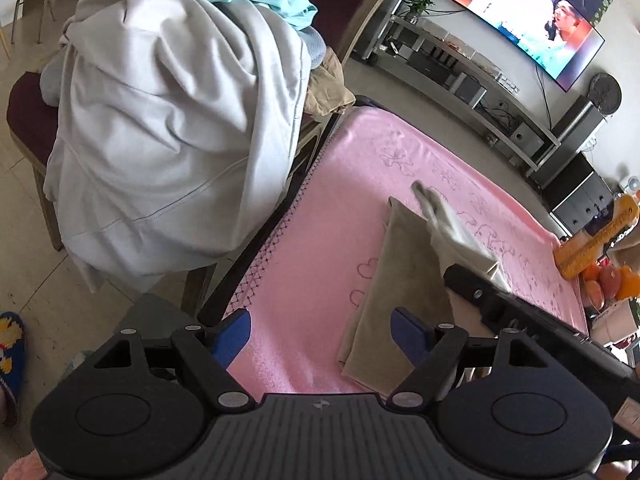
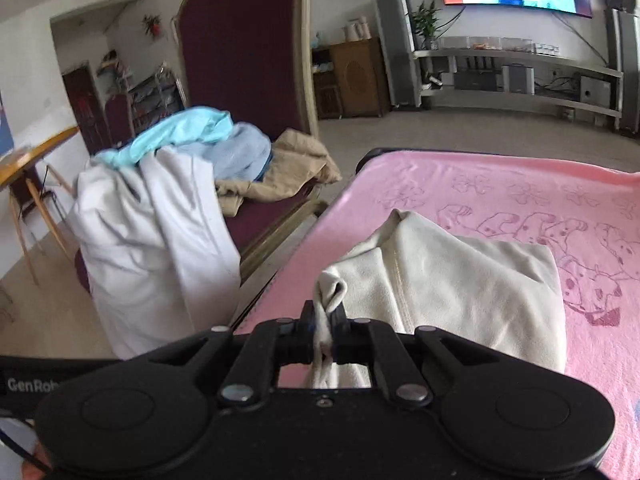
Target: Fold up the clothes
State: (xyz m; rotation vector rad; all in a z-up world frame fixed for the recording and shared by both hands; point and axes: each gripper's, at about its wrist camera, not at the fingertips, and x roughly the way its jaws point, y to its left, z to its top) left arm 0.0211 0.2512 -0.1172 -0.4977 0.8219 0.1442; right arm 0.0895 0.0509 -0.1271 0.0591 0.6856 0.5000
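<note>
A cream-beige garment (image 1: 394, 292) lies partly folded on the pink towel (image 1: 332, 200) that covers the table. My right gripper (image 2: 323, 322) is shut on a bunched edge of this cream garment (image 2: 452, 284) and holds it a little above the towel (image 2: 500, 196). In the left wrist view the right gripper's black body (image 1: 500, 304) reaches in from the right over the garment. My left gripper (image 1: 320, 334) is open and empty, with its blue pads (image 1: 234, 334) above the towel's near edge, left of the garment.
A chair left of the table holds a heap of clothes: a pale grey garment (image 1: 168, 120), a light blue one (image 2: 176, 132), and a tan one (image 2: 288, 168). A TV (image 1: 532, 16) and a shelf stand beyond. Oranges and a bottle (image 1: 600, 248) sit at the table's right end.
</note>
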